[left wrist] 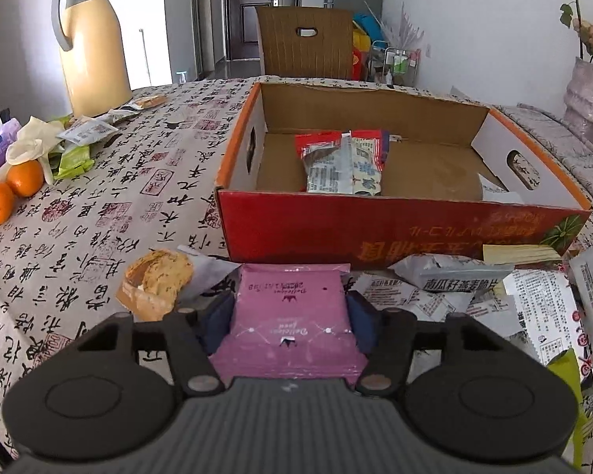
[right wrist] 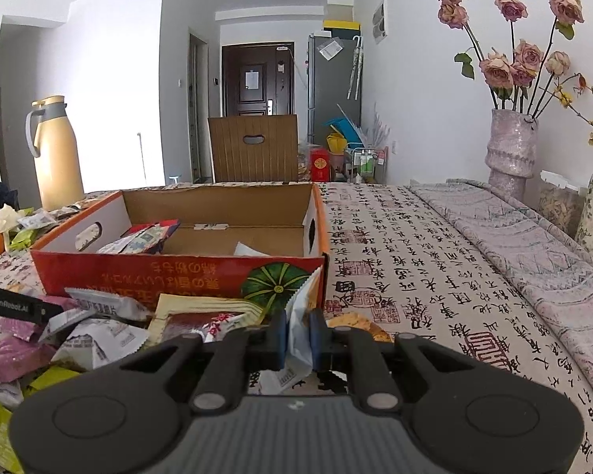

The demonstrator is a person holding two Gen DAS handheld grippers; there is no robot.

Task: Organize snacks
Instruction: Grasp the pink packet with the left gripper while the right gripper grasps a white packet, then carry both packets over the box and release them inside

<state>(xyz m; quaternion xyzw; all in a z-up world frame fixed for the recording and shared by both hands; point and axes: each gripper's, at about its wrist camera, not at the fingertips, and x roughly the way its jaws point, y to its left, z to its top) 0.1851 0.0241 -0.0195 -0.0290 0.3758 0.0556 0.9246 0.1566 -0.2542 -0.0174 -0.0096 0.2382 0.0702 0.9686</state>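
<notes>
My left gripper point(left wrist: 292, 308) is shut on a flat pink snack packet point(left wrist: 292, 316), held just in front of the red cardboard box point(left wrist: 375, 229). The box holds red-and-silver snack packets point(left wrist: 344, 162), also seen in the right wrist view point(right wrist: 138, 239). My right gripper point(right wrist: 298, 331) is shut on the edge of a white snack packet point(right wrist: 298, 339), near the box's front right corner point(right wrist: 316, 272). A pile of loose packets point(left wrist: 446, 280) lies before the box; it also shows in the right wrist view point(right wrist: 99, 331).
A yellow thermos jug point(left wrist: 91, 47), tangerines point(left wrist: 12, 189) and green packets point(left wrist: 73, 158) stand at the left. A cookie packet point(left wrist: 158, 280) lies left of my left gripper. Vases with dried roses point(right wrist: 512, 150) stand at the right. A wooden chair point(right wrist: 253, 150) is behind the table.
</notes>
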